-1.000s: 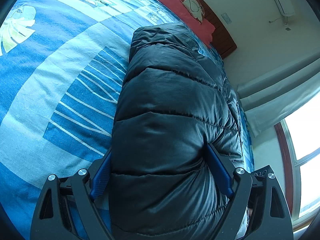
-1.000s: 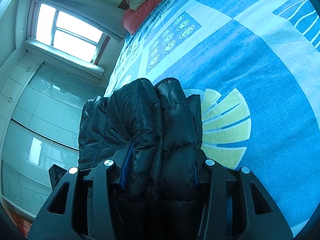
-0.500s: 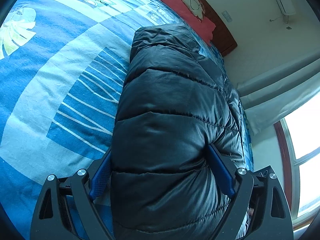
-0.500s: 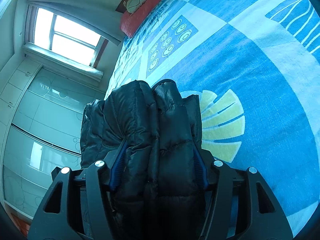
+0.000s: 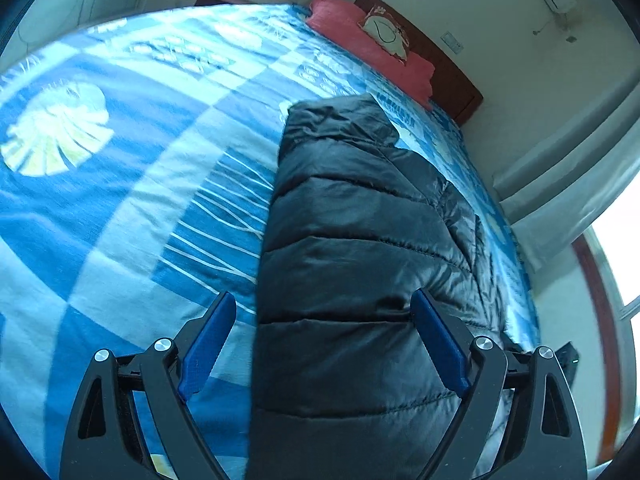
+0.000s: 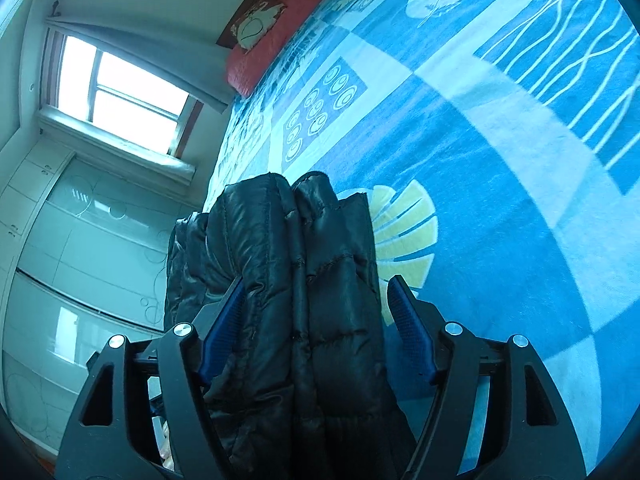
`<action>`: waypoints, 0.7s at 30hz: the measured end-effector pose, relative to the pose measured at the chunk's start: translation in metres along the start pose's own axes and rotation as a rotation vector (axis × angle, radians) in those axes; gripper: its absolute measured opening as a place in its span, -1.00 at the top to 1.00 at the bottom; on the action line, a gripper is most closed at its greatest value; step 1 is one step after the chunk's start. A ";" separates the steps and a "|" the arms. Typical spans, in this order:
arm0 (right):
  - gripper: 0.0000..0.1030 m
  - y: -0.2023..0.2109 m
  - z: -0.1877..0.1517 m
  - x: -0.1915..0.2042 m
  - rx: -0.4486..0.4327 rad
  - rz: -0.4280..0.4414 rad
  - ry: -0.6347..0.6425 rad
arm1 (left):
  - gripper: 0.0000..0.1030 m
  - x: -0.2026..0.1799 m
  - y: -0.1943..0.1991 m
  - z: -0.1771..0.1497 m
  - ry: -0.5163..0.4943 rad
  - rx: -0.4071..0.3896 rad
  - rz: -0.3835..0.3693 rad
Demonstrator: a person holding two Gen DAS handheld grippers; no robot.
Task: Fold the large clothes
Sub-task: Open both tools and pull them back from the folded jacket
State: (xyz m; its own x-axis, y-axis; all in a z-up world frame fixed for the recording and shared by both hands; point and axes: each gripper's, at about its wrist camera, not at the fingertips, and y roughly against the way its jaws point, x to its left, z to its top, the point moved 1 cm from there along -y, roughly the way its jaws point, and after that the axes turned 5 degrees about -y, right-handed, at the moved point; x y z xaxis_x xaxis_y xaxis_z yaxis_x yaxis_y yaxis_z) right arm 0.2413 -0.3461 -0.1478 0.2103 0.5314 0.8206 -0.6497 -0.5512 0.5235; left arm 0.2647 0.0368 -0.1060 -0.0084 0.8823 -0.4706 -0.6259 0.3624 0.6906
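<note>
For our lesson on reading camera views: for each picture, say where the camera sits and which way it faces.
Left wrist: on the left gripper, looking along the black puffer jacket toward the red pillow; both fingers show.
Right wrist: on the right gripper, facing the jacket's folded edge, window left; both fingers show.
Shared: jacket, blue bedspread, pillow.

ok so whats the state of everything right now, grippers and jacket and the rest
left gripper: open, left pad clear of the jacket
right gripper: open, right pad clear of the jacket
black puffer jacket: folded into a thick bundle, lying on the bed
blue patterned bedspread: spread flat under the jacket
red pillow: lying at the headboard
window curtain: drawn aside, daylight coming in
</note>
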 end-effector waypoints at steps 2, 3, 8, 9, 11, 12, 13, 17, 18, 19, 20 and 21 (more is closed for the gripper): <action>-0.36 0.009 -0.001 -0.003 -0.041 0.013 -0.027 | -0.71 0.002 0.003 -0.001 -0.016 0.004 0.026; -0.36 0.013 -0.001 -0.005 -0.057 0.021 -0.043 | -0.71 0.005 0.005 -0.003 -0.009 0.005 0.029; -0.36 0.038 -0.004 -0.013 -0.106 0.003 -0.086 | -0.71 0.008 0.017 -0.010 0.020 -0.008 0.029; -0.36 0.042 -0.007 -0.011 -0.107 -0.006 -0.074 | -0.71 0.007 0.020 -0.012 0.017 -0.010 0.030; -0.36 0.050 -0.016 -0.005 -0.104 -0.036 -0.034 | -0.71 0.004 0.027 -0.019 0.004 -0.017 0.040; -0.36 0.054 -0.022 -0.002 -0.103 -0.053 -0.016 | -0.71 0.004 0.033 -0.024 -0.005 -0.022 0.054; -0.36 0.057 -0.028 0.002 -0.104 -0.081 0.011 | -0.71 0.004 0.036 -0.027 -0.011 -0.027 0.062; -0.36 0.071 -0.054 0.017 -0.129 -0.180 0.106 | -0.71 0.000 0.058 -0.046 -0.044 -0.052 0.113; -0.36 0.073 -0.060 0.021 -0.137 -0.202 0.127 | -0.71 0.000 0.064 -0.051 -0.051 -0.060 0.126; -0.36 0.078 -0.067 0.025 -0.150 -0.235 0.158 | -0.71 0.000 0.070 -0.056 -0.057 -0.067 0.137; -0.37 0.082 -0.073 0.030 -0.163 -0.264 0.187 | -0.71 -0.002 0.076 -0.061 -0.063 -0.073 0.148; -0.38 0.086 -0.078 0.033 -0.173 -0.282 0.210 | -0.71 -0.002 0.079 -0.063 -0.066 -0.076 0.154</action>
State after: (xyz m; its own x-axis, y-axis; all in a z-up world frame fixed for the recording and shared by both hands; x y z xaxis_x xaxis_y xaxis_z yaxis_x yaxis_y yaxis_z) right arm 0.1351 -0.3255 -0.0937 0.2557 0.7765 0.5759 -0.7053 -0.2575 0.6605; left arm 0.1662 0.0446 -0.0849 -0.0589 0.9442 -0.3241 -0.6787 0.2002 0.7066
